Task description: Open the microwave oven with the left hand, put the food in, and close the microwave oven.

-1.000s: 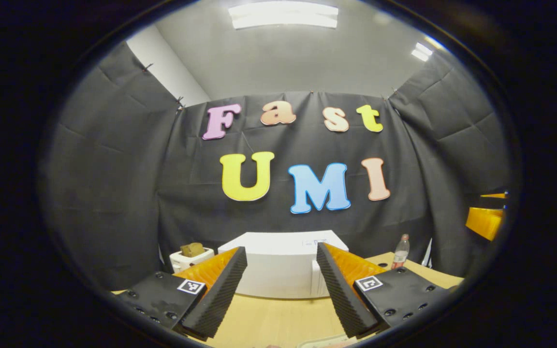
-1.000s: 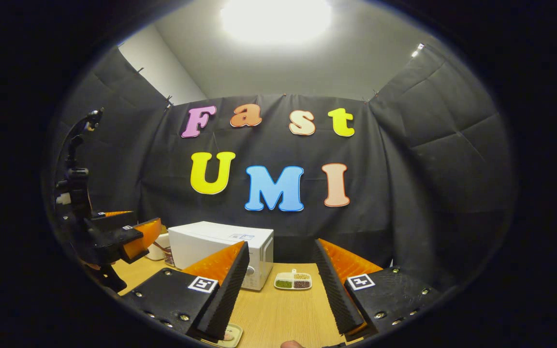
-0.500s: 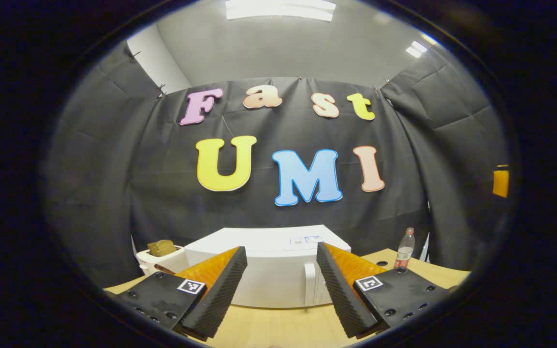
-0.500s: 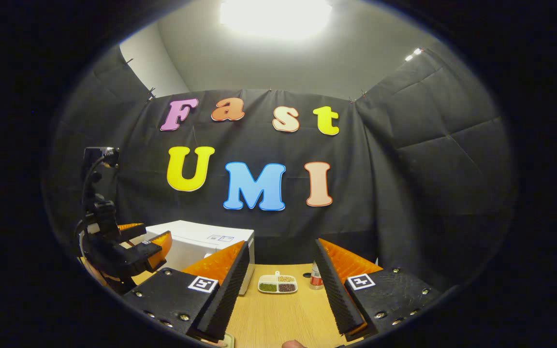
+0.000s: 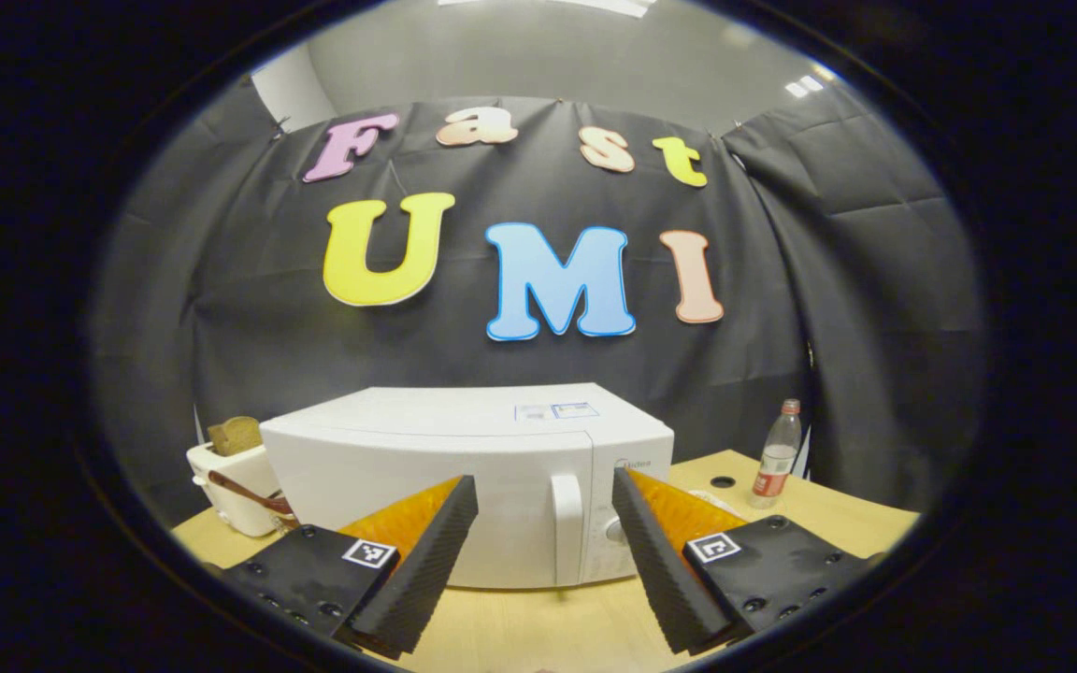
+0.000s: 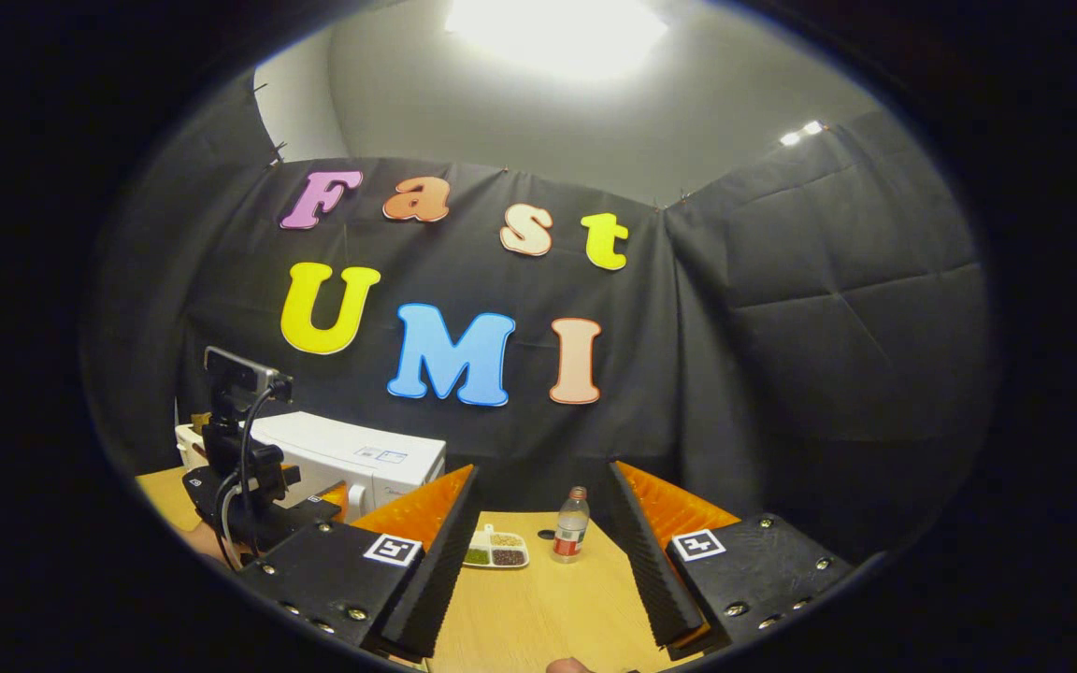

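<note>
Left gripper view looks along the left gripper (image 5: 545,551), its fingers spread wide with nothing between them, hovering above the pale wooden table (image 5: 538,626). Just beyond the fingertips stands the white box-shaped microwave oven (image 5: 464,477), door closed, its upright white handle (image 5: 567,528) framed in the gap between the two fingers and apart from both. Left of the oven sits a white toaster (image 5: 225,477) with a brown slice sticking out; to the right, farther back, stands a clear plastic bottle with a red label (image 5: 775,453).

Right gripper view has the right gripper (image 6: 538,561) likewise released and holding nothing over the same table (image 6: 548,608). Ahead between its fingers lie a small white divided dish of grains and beans (image 6: 495,553) and the bottle (image 6: 571,537) just beside it. Off to the left, the left gripper (image 6: 258,509) with its cabled camera mast is held in front of the oven (image 6: 351,463), whose side and top show from this angle, while the toaster is mostly hidden behind it
</note>
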`<action>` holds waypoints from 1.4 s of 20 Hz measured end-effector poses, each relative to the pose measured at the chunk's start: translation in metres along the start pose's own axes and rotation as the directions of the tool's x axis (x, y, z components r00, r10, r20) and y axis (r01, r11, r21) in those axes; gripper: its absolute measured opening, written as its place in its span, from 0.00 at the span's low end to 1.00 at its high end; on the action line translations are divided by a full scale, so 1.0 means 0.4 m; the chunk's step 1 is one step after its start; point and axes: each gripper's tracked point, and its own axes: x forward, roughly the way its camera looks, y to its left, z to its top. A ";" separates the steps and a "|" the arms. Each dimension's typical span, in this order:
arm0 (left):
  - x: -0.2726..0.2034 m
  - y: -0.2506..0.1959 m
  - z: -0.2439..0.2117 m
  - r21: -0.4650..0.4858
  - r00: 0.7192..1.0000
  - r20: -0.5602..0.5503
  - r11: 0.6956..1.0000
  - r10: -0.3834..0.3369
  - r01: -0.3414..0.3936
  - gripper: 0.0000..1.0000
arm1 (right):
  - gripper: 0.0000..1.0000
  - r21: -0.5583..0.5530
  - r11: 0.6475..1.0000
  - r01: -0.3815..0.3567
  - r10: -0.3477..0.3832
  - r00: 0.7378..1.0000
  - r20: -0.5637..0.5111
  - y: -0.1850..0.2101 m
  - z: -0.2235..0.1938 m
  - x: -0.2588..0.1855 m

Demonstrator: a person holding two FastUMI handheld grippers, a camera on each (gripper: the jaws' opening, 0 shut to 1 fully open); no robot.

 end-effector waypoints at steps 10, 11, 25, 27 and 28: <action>0.145 -0.042 -0.183 0.017 0.988 -0.152 0.999 -0.039 0.043 0.93 | 0.82 -0.068 0.990 0.123 -0.126 0.991 -0.051 -0.050 -0.022 -0.044; 0.153 -0.045 -0.186 0.020 0.986 -0.159 0.999 -0.045 0.048 0.87 | 0.82 -0.071 0.989 0.128 -0.132 0.990 -0.055 -0.053 -0.023 -0.046; 0.172 -0.045 -0.200 0.045 0.978 -0.210 0.999 0.010 0.000 0.19 | 0.82 -0.071 0.990 0.123 -0.128 0.990 -0.062 -0.091 -0.015 -0.070; 0.168 -0.043 -0.205 0.011 0.972 -0.236 1.000 -0.010 0.013 0.13 | 0.82 -0.065 0.991 0.116 -0.120 0.991 -0.054 -0.098 -0.013 -0.077; 0.171 -0.044 -0.201 -0.005 0.970 -0.241 1.000 -0.020 0.019 0.13 | 0.82 -0.060 0.992 0.112 -0.115 0.992 -0.052 -0.100 -0.013 -0.076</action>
